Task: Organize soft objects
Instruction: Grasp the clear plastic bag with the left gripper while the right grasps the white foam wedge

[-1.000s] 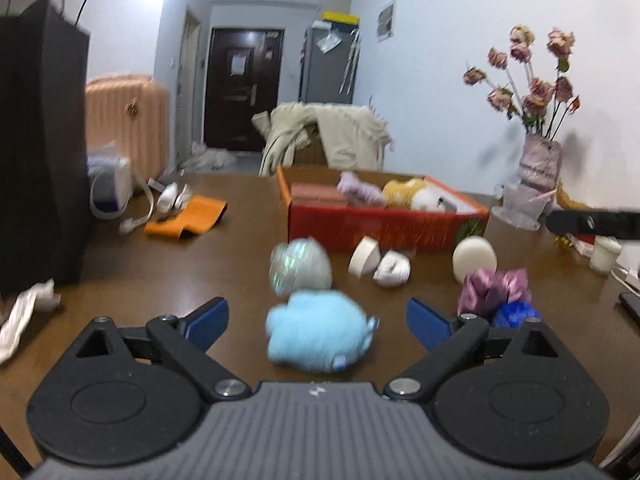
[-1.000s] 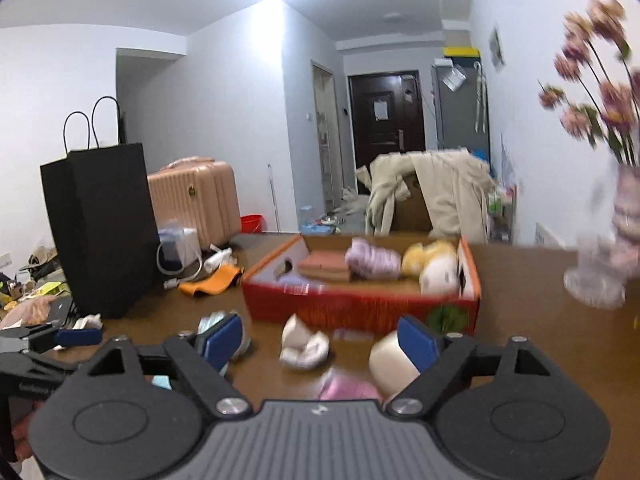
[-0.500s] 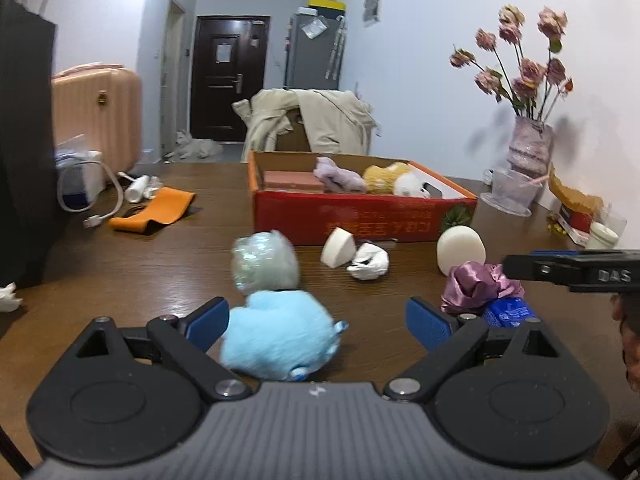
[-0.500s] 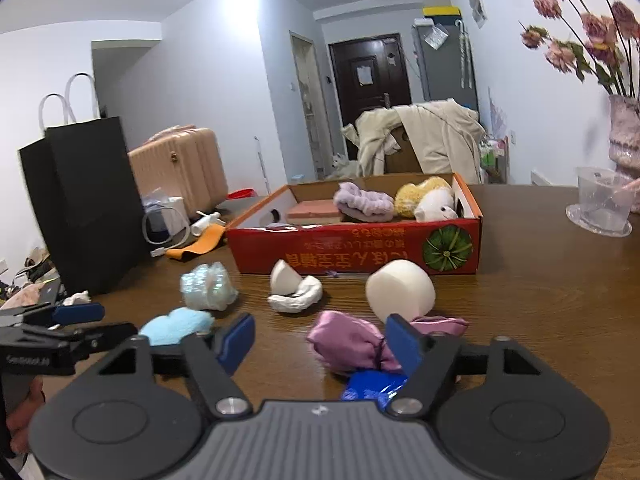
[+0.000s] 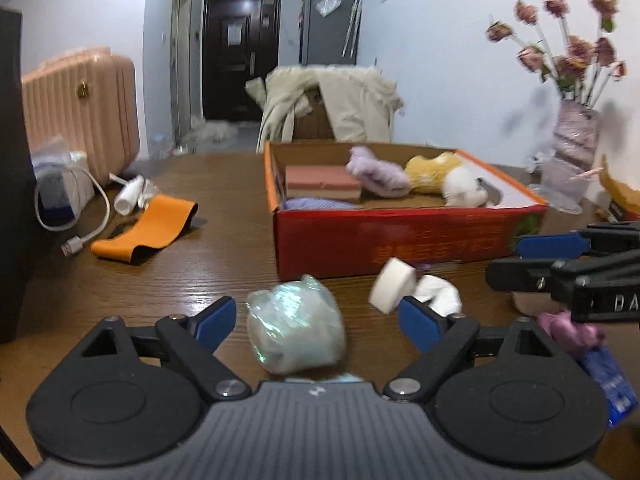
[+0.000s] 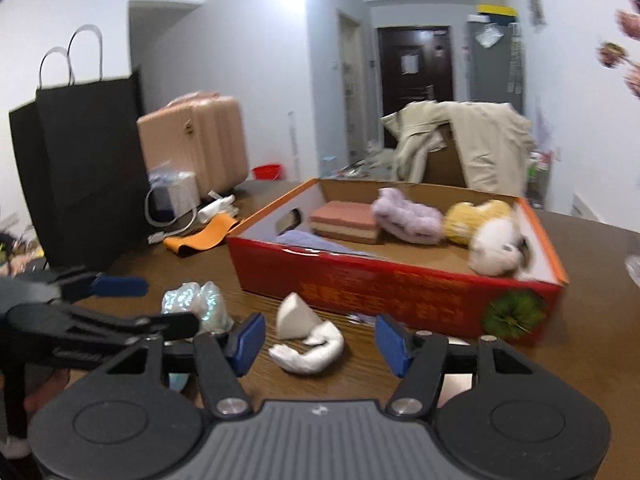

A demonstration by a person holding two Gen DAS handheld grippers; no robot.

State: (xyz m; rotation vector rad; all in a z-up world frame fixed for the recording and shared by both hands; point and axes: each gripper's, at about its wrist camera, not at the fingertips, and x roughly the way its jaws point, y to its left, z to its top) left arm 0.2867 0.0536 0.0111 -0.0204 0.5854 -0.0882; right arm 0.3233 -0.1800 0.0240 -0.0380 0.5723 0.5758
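My left gripper (image 5: 318, 322) is open, with a shiny pale-green soft bundle (image 5: 295, 325) on the table between its fingers. A white wedge sponge (image 5: 392, 290) and a crumpled white cloth (image 5: 438, 294) lie just beyond. My right gripper (image 6: 320, 342) is open and empty, with the white cloth (image 6: 310, 354) and the wedge sponge (image 6: 292, 316) between its fingers. The red cardboard box (image 5: 400, 240) holds a pink sponge block (image 5: 322, 182), a lilac plush (image 5: 376, 174), a yellow plush (image 5: 432, 172) and a white plush (image 5: 464, 192). The box (image 6: 392, 288) also shows in the right wrist view.
A purple satin piece (image 5: 570, 326) and a blue packet (image 5: 608, 380) lie right of my left gripper. An orange strap (image 5: 148, 232), a cable and a black paper bag (image 6: 80, 172) are to the left. A vase of flowers (image 5: 572, 148) stands at the right.
Both grippers moved forward toward the box. The light-blue plush dropped out of sight under my left gripper; the shiny bundle now sits between its fingers. My right gripper passed the purple piece.
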